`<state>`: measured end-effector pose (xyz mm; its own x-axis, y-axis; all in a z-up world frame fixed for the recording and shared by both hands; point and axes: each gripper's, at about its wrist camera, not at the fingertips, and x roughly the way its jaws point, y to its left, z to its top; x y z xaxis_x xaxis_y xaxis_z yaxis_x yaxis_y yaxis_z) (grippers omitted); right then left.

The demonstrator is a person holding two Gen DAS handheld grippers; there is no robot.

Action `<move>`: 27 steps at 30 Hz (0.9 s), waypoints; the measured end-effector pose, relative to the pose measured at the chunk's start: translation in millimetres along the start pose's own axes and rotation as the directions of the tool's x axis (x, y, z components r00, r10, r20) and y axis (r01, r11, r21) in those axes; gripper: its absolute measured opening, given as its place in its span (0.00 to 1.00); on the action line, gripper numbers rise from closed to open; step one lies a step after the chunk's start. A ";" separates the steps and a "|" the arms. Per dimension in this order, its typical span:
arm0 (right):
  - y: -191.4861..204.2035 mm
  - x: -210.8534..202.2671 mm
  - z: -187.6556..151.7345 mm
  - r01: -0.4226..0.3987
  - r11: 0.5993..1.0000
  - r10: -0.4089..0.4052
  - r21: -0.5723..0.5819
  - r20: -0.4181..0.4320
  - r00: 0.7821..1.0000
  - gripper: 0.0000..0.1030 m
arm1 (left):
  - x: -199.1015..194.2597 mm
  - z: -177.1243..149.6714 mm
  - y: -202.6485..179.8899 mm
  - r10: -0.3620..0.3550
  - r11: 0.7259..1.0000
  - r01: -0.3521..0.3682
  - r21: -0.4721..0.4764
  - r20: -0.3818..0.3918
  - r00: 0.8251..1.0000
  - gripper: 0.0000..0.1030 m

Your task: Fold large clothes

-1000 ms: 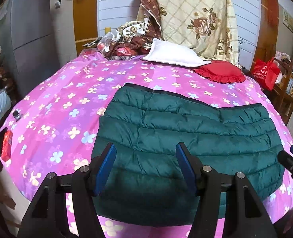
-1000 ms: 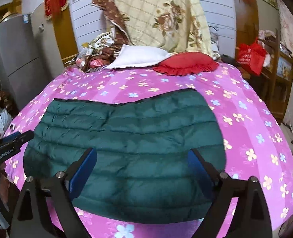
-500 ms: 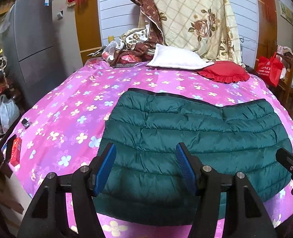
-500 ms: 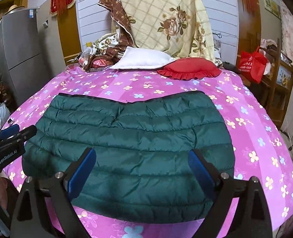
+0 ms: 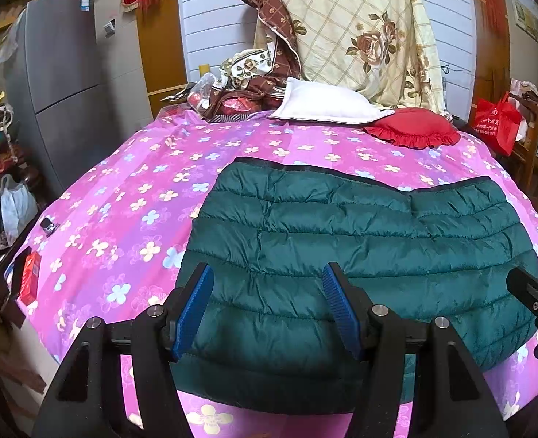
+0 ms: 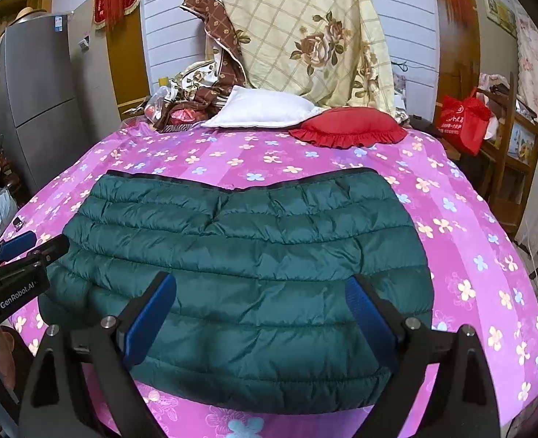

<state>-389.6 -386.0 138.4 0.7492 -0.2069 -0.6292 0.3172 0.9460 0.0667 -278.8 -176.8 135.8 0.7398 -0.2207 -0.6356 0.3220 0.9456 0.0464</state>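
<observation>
Green quilted nylon is what worries me: the down jacket [image 5: 360,255] lies folded into a wide slab on the near half of the bed, on the pink floral sheet [image 5: 123,211], its near edge close to the bed's near edge and its black-trimmed hem on the far side. I have both tongs hovering above that near edge with nothing in either. The left gripper [image 5: 269,310] stands with its blue pads well apart, and the right gripper [image 6: 265,314] is spread wider, neither touching the fabric as far as I can tell. I judge the shell slippery and the filling springy, so a shallow pinch could catch only the top layer and peel the fold open instead of carrying the whole stack. If my two hands lift unevenly, the slab may skew and the far hem could bunch. Trapped air could also make the next fold spring back. Dragging the jacket toward me risks sliding it off the near edge. At the far end, the white pillow [image 5: 327,104] and red frilled cushion [image 5: 414,127] sit well apart from the jacket, so I expect no snag there.
</observation>
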 end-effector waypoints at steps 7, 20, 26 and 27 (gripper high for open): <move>1.6 1.3 -0.5 0.007 1.000 -0.007 -0.004 -0.004 1.000 0.94 | 2.0 -2.7 -1.3 0.001 1.000 -0.001 0.001 -0.004 1.000 0.43; -1.1 7.2 -3.2 0.036 0.999 -0.036 -0.004 -0.027 0.999 0.94 | 5.9 -5.3 -5.8 -0.012 1.000 0.012 0.007 -0.020 1.000 0.43; -3.1 9.8 -4.1 0.032 0.999 -0.032 0.005 -0.036 0.999 0.94 | 6.4 -5.9 -7.2 -0.014 1.000 0.014 0.007 -0.021 1.000 0.43; -4.1 10.1 -4.5 0.030 1.000 -0.030 0.006 -0.038 0.999 0.94 | 6.2 -5.9 -6.8 -0.014 1.000 0.014 0.007 -0.021 1.000 0.43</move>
<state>-386.0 -390.9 128.2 0.7165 -0.2253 -0.6602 0.3431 0.9378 0.0523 -279.9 -183.1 127.0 0.7225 -0.2284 -0.6526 0.3364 0.9407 0.0431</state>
